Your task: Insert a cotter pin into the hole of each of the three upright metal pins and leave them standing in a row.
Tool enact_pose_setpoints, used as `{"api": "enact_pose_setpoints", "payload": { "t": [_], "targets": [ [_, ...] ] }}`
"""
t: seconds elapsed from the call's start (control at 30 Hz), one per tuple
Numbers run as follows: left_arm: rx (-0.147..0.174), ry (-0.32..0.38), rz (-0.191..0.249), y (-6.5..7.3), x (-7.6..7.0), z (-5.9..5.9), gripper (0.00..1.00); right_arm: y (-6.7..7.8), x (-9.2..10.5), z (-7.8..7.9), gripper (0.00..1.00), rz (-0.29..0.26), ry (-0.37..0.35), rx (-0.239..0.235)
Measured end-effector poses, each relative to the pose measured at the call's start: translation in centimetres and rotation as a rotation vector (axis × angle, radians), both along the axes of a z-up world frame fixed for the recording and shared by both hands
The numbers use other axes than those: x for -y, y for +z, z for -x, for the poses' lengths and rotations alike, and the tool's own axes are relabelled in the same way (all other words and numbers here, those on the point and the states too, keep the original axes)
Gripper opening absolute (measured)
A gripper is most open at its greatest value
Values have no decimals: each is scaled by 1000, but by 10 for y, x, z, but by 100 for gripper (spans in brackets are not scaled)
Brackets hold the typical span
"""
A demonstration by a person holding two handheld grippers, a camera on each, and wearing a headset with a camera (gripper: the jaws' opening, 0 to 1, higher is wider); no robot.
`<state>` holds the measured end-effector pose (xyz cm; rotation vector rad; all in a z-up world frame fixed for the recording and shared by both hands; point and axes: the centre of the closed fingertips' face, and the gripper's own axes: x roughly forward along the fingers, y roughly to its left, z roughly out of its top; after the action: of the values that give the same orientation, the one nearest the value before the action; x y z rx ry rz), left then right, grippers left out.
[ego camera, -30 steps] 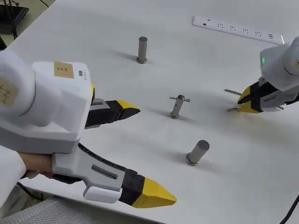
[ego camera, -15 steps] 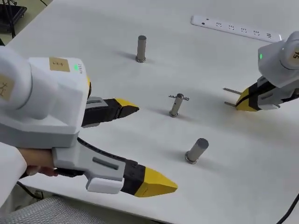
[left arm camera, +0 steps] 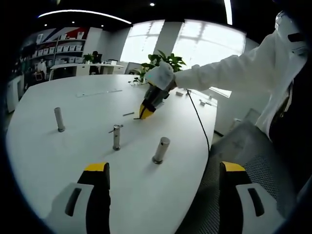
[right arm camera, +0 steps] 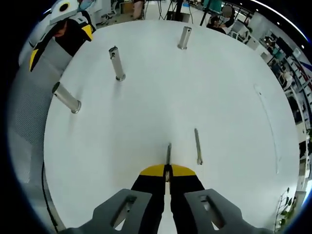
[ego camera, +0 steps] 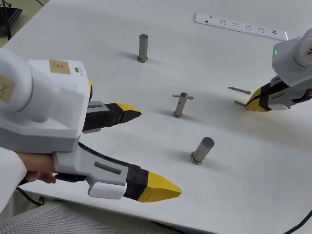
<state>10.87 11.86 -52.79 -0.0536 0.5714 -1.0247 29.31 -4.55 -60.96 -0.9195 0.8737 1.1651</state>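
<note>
Pinching one cotter pin (right arm camera: 168, 154) at the table (right arm camera: 146, 107), the right tongs (right arm camera: 167, 171) are closed; a second cotter pin (right arm camera: 197, 145) lies just beside. Meanwhile the left tongs (left arm camera: 164, 168) gape wide, well apart from the metal pins (left arm camera: 116, 138).

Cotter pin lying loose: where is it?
Head view, right side: the thin grey metal cotter pin lies flat on the white table, just beyond the right gripper.

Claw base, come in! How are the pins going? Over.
Left claw open, hovering. Right claw shut on thin pin. Middle post pinned; far post, near post bare. Spare pin lying beside right claw.
</note>
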Motion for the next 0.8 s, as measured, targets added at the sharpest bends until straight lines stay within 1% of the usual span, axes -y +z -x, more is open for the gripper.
{"api": "enact_pose_setpoints", "payload": {
  "t": [0.13,0.17,0.23,0.3,0.33,0.37,0.4,0.47,0.5,0.53,0.57,0.67,0.73,0.77,0.8],
  "targets": [
    [-9,-24,5,2,6,3,91,8,2,6,0,-16,-5,18],
    [-7,-26,6,3,7,3,90,9,3,7,0,-23,-4,24],
    [-2,-30,4,4,8,2,90,16,1,12,0,-42,-5,44],
    [0,-29,6,6,9,0,89,21,0,12,0,-75,5,69],
    [2,-29,8,7,10,0,89,28,-5,14,0,-108,17,97],
    [3,-30,8,8,10,-1,88,33,-8,16,0,-127,24,114],
    [5,-31,8,9,11,-2,88,35,-8,17,0,-138,16,120],
    [1,-31,10,10,11,-3,86,46,-11,21,0,-181,-4,154],
    [-3,-29,13,11,12,-3,85,51,-12,23,0,-193,0,174],
    [-5,-25,17,11,12,-4,84,52,-13,24,0,-196,2,180],
    [-7,-17,23,12,12,-6,83,60,-14,30,0,-214,4,205],
    [-47,-5,68,18,15,-8,74,72,-17,37,0,-252,-1,243],
    [-48,9,89,22,17,-13,72,77,-19,44,0,-262,12,266],
    [-48,15,94,24,18,-15,72,80,-20,48,0,-272,16,270],
    [-54,21,102,25,19,-17,70,83,-21,54,0,-288,4,273]
  ]
}}
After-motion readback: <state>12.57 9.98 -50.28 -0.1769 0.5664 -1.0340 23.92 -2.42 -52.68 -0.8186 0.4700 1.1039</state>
